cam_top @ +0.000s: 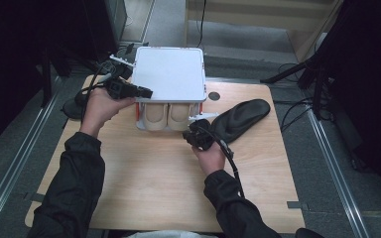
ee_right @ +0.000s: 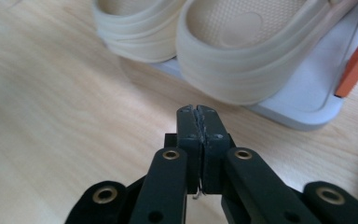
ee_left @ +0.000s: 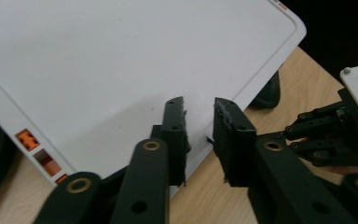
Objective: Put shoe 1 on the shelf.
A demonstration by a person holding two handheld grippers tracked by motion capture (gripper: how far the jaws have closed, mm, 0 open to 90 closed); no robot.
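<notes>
Left gripper (cam_top: 146,92) released at rack (cam_top: 168,74) top, right gripper (cam_top: 194,128) clenched empty at rack front.

White two-tier rack sits at the far middle of the table (cam_top: 144,173); a pair of beige shoes (cam_top: 167,115) sits on its lower shelf, heels toward the person. Left gripper is at the rack's left top edge: in the left gripper view its jaws stand apart over the corner of the white top panel (ee_left: 121,60), nothing pinched between the pads. Right gripper is low at the rack's front right corner, by the right-hand beige shoe (ee_right: 256,51); in the right gripper view the jaws are pressed together with nothing between them, just short of the shoe's heel, not touching. A black shoe (cam_top: 240,119) lies on the table right of the rack, just beside the right gripper.
</notes>
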